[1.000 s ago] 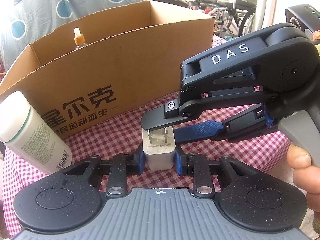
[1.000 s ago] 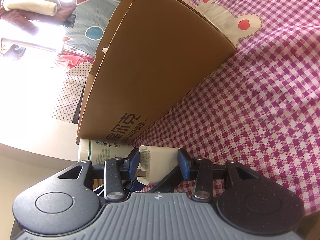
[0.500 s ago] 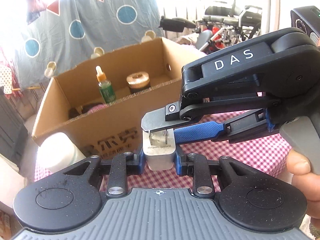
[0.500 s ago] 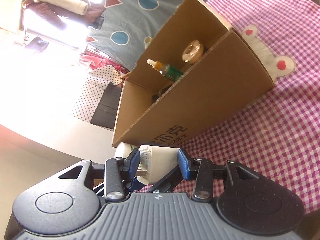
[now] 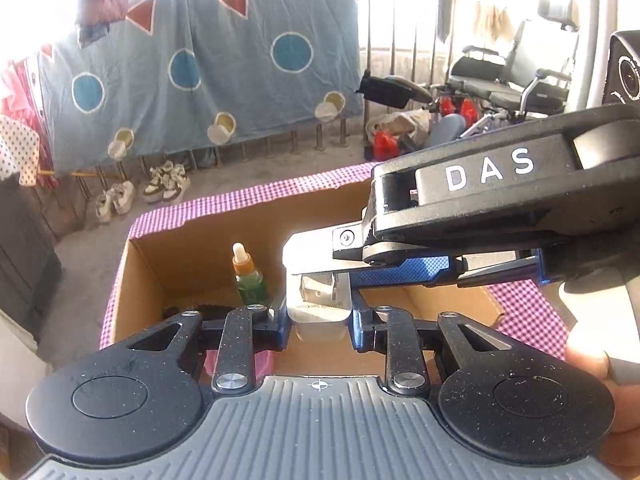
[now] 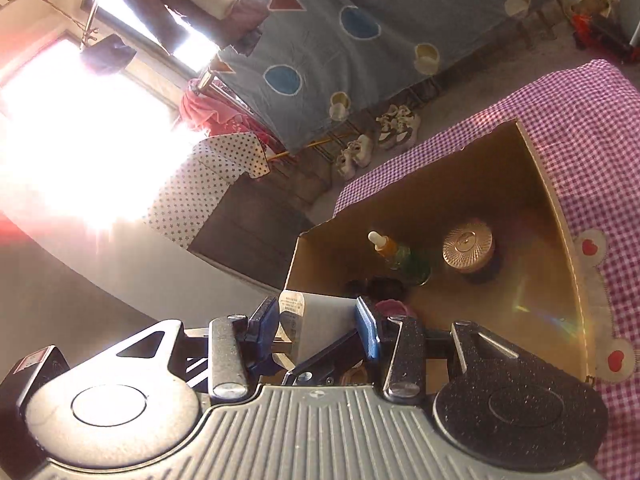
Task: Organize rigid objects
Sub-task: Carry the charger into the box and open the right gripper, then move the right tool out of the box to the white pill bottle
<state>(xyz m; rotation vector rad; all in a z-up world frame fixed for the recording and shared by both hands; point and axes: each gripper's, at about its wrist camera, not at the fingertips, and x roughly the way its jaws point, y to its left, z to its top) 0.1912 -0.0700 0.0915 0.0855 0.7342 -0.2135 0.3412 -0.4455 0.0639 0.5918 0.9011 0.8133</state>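
A small white plastic plug-in charger block with two metal prongs [image 5: 320, 312] sits low in the middle of the left wrist view, clenched between the blue pads of the left hand-held gripper [image 5: 320, 322], prongs pointing up and away from the camera. The right hand-held gripper [image 5: 316, 264] reaches in from the right of that frame and grasps the same block from the side; in the right wrist view its blue pads [image 6: 368, 330] press on the white body, whose printed label faces left. Two grips at right angles probably keep the smooth little block from twisting or slipping. The block hangs above the open brown cardboard box [image 5: 132, 280], which stands on the counter under a purple-and-white checked cloth [image 5: 524, 308], so a drop from here would likely land inside. Already in the box are a green glass dropper bottle with an orange collar [image 6: 400, 256], upright near the back wall, and a round jar with a ribbed gold lid [image 6: 468, 246] beside it, apart from it. A pink object [image 5: 262, 362] and some dark items lie at the near wall, too hidden to name. The bare floor of the box at the right looks like the sensible landing spot.
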